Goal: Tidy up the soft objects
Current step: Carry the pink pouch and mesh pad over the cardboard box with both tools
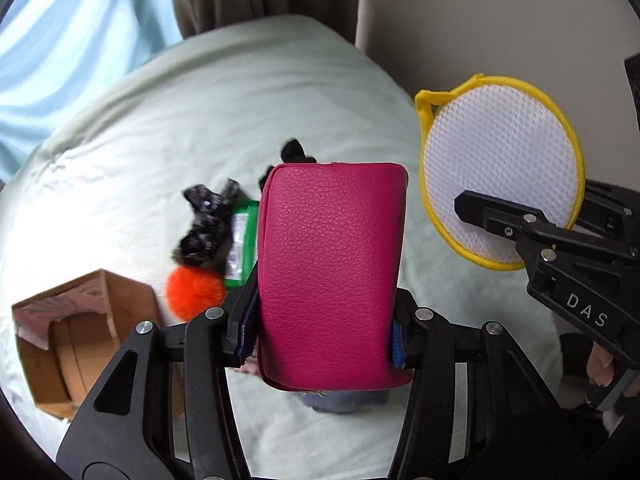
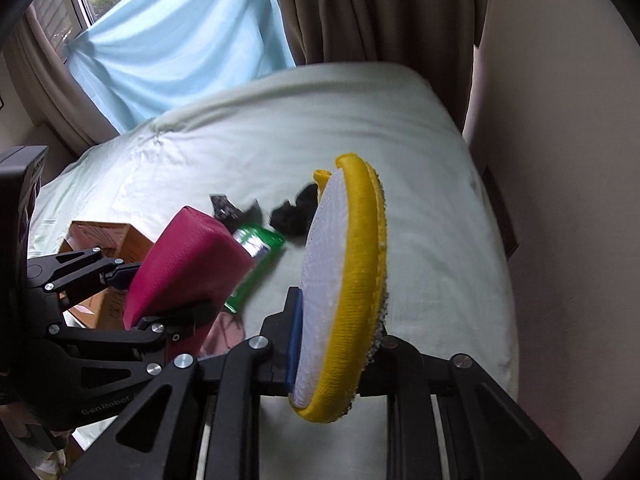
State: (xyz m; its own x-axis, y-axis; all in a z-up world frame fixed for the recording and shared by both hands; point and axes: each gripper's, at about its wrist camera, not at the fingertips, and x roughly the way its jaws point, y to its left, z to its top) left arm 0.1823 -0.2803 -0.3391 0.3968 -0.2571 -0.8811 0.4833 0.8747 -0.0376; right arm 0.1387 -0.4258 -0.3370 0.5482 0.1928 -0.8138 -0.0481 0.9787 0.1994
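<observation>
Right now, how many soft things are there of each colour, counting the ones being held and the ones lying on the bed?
Pink: 1, the pouch in the left gripper.
Yellow and white: 1, the round mesh pad in the right gripper.
Orange: 1, the pompom.
Green: 1, the packet.
Black: 2, the patterned scrunchie and the plain black cloth.
Total: 6.

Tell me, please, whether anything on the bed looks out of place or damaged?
Nothing looks damaged. The box lies open near the bed's edge, and small items sit loosely heaped beside it: an orange pompom, a green packet and dark fabric.
</observation>
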